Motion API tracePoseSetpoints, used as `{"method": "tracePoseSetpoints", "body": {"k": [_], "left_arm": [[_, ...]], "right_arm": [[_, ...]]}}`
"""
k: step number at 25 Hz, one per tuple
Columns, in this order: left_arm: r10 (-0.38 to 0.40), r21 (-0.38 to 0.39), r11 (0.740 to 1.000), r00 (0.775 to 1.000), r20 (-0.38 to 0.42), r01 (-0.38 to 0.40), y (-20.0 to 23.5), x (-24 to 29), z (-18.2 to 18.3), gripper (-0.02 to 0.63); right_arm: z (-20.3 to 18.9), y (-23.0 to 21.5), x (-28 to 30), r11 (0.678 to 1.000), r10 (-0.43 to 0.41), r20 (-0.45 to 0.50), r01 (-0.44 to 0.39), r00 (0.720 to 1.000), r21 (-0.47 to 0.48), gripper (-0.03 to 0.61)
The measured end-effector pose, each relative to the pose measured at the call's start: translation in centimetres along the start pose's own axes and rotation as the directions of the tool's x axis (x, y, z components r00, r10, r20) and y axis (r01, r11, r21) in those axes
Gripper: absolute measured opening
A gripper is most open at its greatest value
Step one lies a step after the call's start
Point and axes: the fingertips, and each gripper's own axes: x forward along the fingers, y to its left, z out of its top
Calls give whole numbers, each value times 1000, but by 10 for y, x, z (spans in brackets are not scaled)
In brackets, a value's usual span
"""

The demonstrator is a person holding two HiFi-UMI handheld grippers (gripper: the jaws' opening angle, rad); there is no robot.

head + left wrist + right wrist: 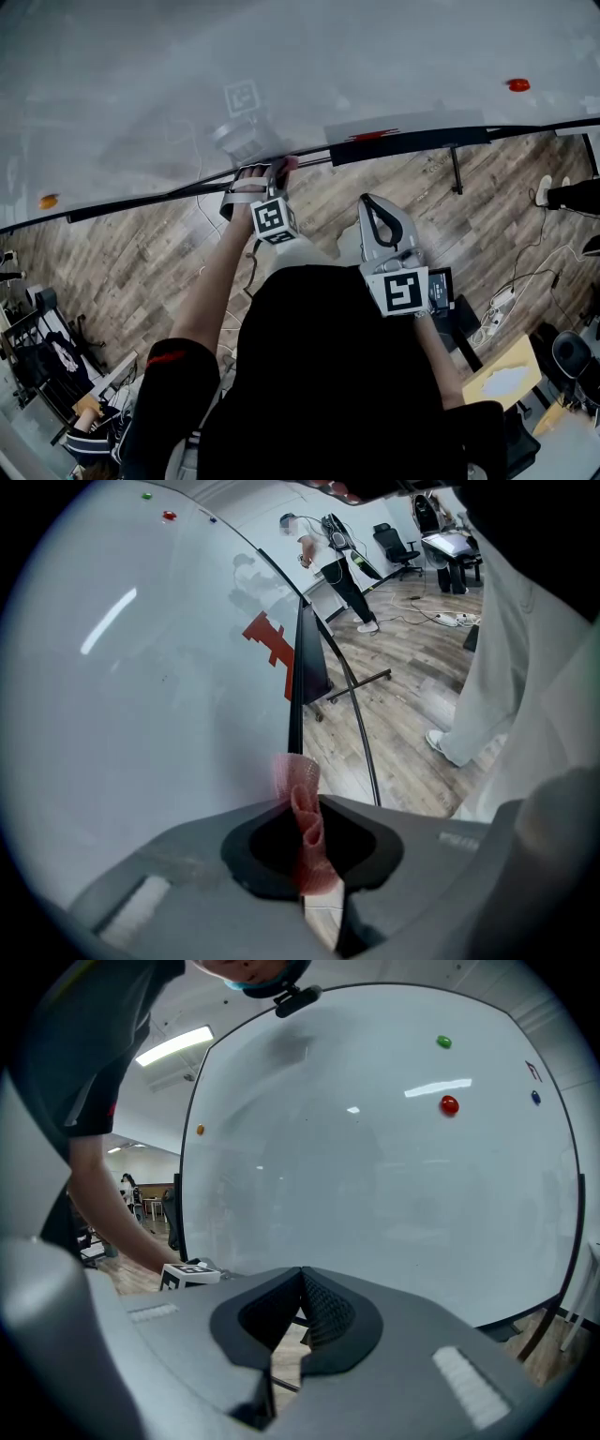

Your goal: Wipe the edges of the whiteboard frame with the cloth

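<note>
The left claw (pixel 305 808) is clamped on a pink cloth (pixel 298 778). The cloth's folded end sticks out past the tips, right at the dark frame (pixel 297 682) along the lower edge of the whiteboard (pixel 141 714). The right claw (pixel 302 1283) is closed with nothing in it. It is held back from the board, close to the person's body.

The left gripper (pixel 265 172) presses a pink cloth (pixel 289 164) against the black lower frame edge (pixel 141 199) of the white whiteboard (pixel 309 56). The right gripper (pixel 378 214) hangs apart from the board, over the wood-plank floor (pixel 141 267).
</note>
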Motion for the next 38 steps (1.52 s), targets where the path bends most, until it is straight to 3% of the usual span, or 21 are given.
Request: {"method": "tracePoseSetpoints", "body": {"k": [17,38], "left_arm": [[-7,-46,999,1000,-11,6,2,7,27,40],[-51,-51,997,998,-26,49,0,21,63,38]], "right_arm": [[-4,-34,-13,1000,6,-3,-6,1000,-6,2],[-11,-72,-31,1000,18,1,-18,1000,-5,2]]}}
